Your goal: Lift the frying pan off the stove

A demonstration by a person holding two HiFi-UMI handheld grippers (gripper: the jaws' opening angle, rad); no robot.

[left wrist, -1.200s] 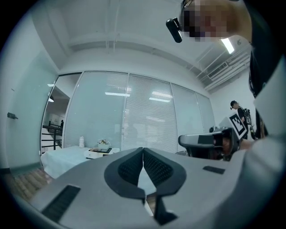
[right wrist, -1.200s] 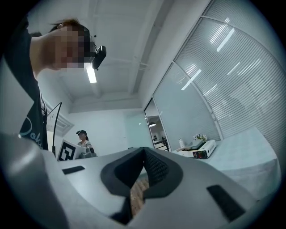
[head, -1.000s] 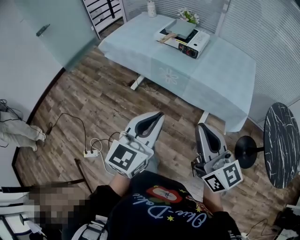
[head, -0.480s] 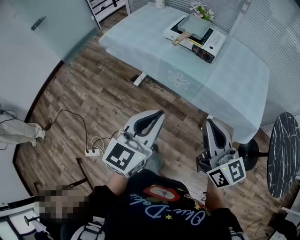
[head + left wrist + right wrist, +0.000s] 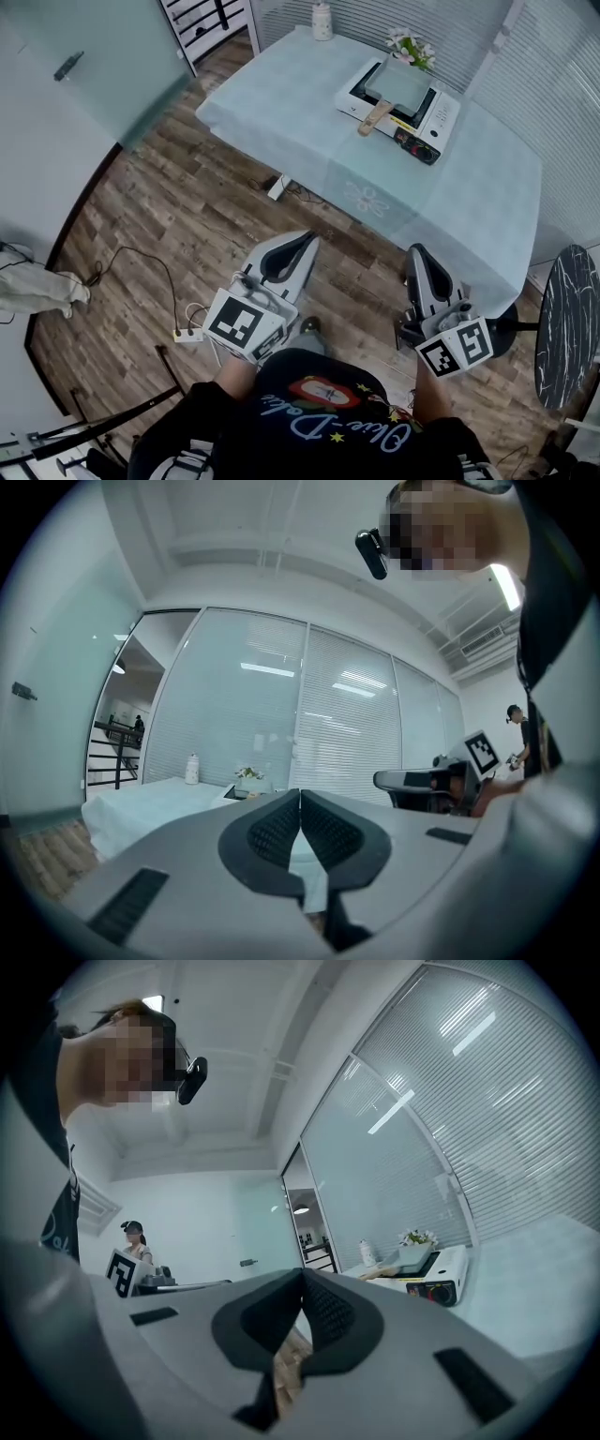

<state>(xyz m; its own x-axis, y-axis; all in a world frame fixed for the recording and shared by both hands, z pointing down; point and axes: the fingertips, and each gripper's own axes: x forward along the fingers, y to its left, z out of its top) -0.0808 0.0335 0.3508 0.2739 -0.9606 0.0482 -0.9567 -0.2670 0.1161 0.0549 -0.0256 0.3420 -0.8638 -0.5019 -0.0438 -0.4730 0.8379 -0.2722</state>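
A square grey frying pan [image 5: 403,82] with a wooden handle [image 5: 375,117] sits on a white portable stove [image 5: 427,117] on the far table [image 5: 309,122]. In the right gripper view the pan [image 5: 412,1258] and the stove [image 5: 441,1283] show small at the right. Over the wooden floor, well short of the table, my left gripper [image 5: 311,238] is shut and empty. Beside it my right gripper [image 5: 415,251] is shut and empty too. In their own views the left gripper [image 5: 300,794] and right gripper [image 5: 302,1274] have their pads pressed together.
A white bottle [image 5: 322,21] and a small flower pot [image 5: 412,47] stand at the table's far side. A round dark marble side table [image 5: 567,323] is at the right. A power strip with cables [image 5: 187,335] lies on the floor at the left. Glass walls with blinds surround the table.
Both grippers and the head have moved toward the table: it and the stove appear larger and lower in the head view. Both pairs of jaws stayed shut.
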